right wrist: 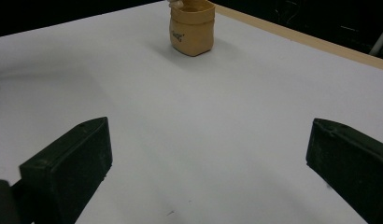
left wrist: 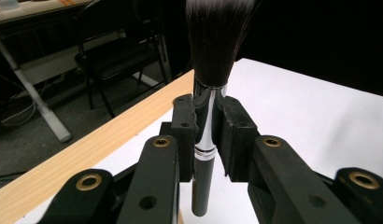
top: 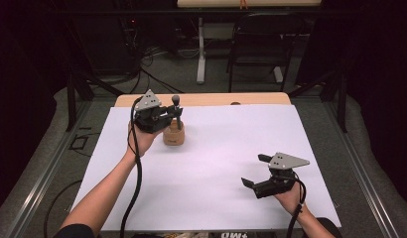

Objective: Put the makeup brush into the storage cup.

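My left gripper [top: 175, 115] is shut on a makeup brush [top: 177, 110], held upright with its dark bristles on top. In the left gripper view the brush [left wrist: 206, 116] shows a chrome ferrule and black handle pinched between the two pads of my left gripper [left wrist: 207, 126]. Right below the brush stands a small tan pot [top: 173, 135], which also appears as the tan pot [right wrist: 192, 29] far off in the right gripper view. My right gripper [top: 255, 171] hovers open over the white sheet at the front right; in its own view my right gripper [right wrist: 208, 163] has nothing between its jaws.
A white sheet [top: 216, 163] covers the wooden table [top: 211, 99]. Beyond the table's far edge are a black chair [top: 263, 44], a white desk leg [top: 201, 49] and floor cables. Metal rails run along both sides of the table.
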### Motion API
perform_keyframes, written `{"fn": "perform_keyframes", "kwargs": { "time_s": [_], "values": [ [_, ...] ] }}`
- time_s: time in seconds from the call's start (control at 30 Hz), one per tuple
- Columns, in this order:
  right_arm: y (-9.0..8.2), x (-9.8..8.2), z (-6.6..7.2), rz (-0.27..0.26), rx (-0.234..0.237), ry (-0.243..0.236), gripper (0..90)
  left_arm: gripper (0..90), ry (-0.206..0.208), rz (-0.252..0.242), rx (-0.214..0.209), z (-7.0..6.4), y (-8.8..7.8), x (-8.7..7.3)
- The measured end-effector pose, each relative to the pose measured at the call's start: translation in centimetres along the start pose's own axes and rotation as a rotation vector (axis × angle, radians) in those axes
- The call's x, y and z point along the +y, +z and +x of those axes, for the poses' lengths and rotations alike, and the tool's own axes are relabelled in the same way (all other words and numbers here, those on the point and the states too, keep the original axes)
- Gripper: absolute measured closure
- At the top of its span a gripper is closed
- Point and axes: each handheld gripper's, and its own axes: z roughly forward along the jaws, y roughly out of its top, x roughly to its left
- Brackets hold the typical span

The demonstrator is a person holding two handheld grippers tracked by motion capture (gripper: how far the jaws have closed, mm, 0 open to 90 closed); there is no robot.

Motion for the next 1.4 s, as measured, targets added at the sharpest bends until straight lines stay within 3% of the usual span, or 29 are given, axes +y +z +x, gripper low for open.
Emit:
{"fn": "perform_keyframes", "kwargs": {
  "time_s": [0.53,1.4],
  "values": [
    [0.0,0.0,0.0,0.009,-0.003,-0.005,0.0,77.9,-0.05,0.007,0.08,2.1,1.6,-1.3],
    [0.0,0.0,0.0,0.012,-0.003,-0.005,0.0,77.8,-0.107,0.049,0.125,3.3,3.9,-3.5]
  ]
}}
